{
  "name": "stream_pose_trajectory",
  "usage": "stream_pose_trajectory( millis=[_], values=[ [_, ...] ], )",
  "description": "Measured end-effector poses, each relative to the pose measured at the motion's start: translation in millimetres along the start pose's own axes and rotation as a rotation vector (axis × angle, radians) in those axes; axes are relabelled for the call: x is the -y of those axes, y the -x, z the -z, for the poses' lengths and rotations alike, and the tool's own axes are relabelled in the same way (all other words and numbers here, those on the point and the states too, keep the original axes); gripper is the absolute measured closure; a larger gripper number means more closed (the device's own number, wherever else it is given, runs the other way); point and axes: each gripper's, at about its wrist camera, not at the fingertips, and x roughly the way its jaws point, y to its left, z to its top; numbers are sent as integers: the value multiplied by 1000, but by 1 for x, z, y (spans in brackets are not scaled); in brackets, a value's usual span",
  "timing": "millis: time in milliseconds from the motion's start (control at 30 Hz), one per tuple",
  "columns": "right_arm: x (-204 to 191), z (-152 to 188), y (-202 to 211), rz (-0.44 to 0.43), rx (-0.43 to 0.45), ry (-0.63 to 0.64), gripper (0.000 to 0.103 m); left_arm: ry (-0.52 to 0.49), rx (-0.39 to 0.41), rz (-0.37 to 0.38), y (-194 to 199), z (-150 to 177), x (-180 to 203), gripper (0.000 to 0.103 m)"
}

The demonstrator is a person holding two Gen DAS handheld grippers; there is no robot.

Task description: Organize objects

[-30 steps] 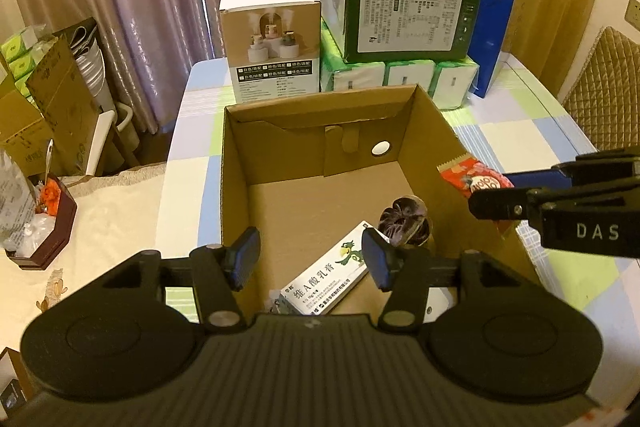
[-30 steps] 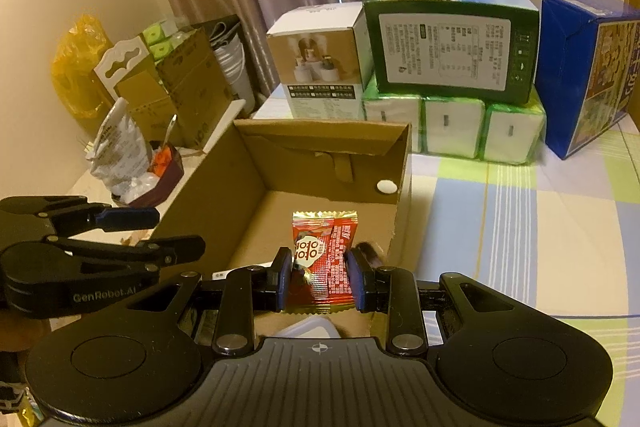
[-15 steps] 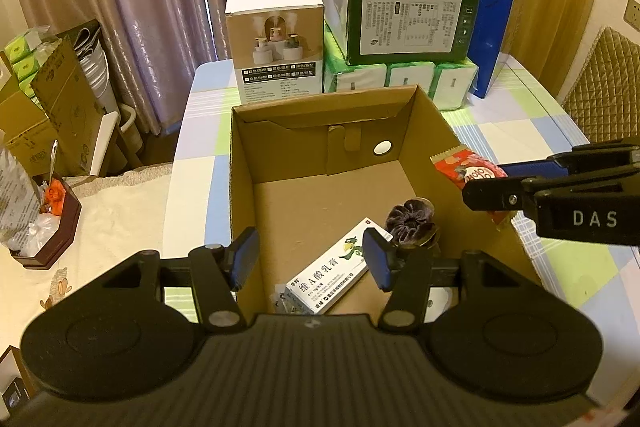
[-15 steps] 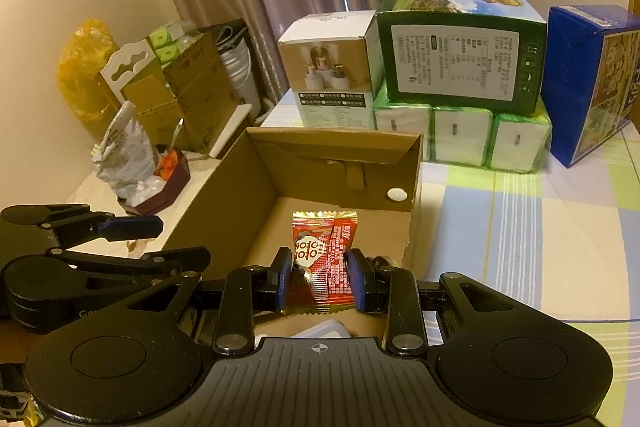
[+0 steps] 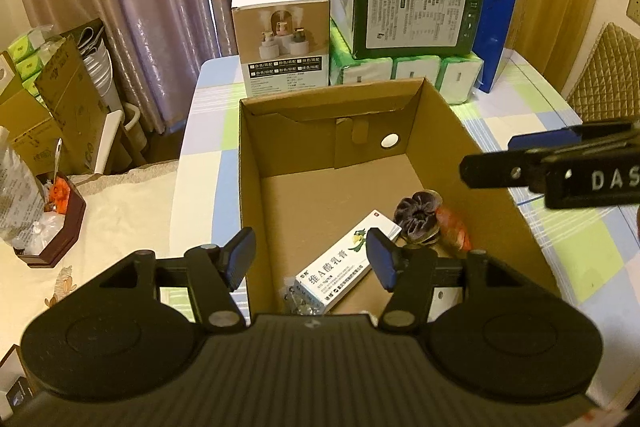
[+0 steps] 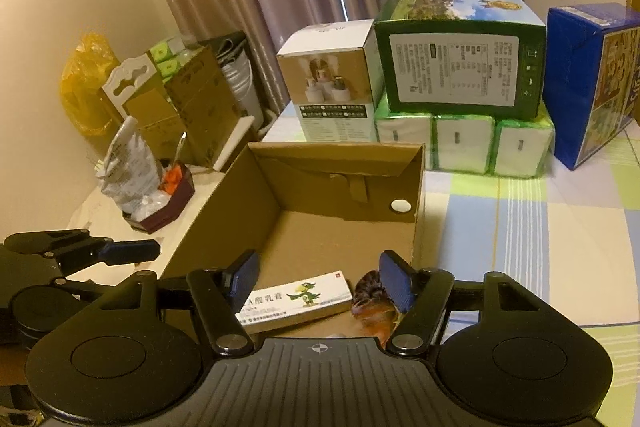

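Both the right gripper (image 6: 320, 281) and left gripper (image 5: 311, 259) are hanging wide apart, empty. Below them, the snack packet (image 5: 454, 229) is lying light and crinkly in the box (image 5: 448, 131); pinching its flat edge looks best.

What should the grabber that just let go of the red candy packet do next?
Probably lift the right gripper up and away from the brown cardboard box. It is open and empty, and the red snack packet already lies inside beside the dark purple scrunchie and the white ointment carton, so nothing is left to hold.
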Motion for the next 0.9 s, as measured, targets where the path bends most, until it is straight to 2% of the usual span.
stream_pose_trajectory(
  millis=[167, 333, 533, 767, 900],
  values=[
    [7, 5, 9, 2, -8, -17, 38, 12, 6, 5, 5, 8, 2, 43],
    [9, 17, 22, 5, -11, -29, 34, 17, 24, 5, 18, 15, 8, 31],
    [7, 31, 42, 22, -10, -44, 25, 41, 38, 6, 37, 23, 15, 18],
    [-3, 51, 74, 28, -3, -63, 8, 61, 87, 5, 71, 37, 24, 3],
    [-8, 66, 97, 13, 3, -88, 4, 68, 119, -3, 96, 47, 31, 1]
  ],
)
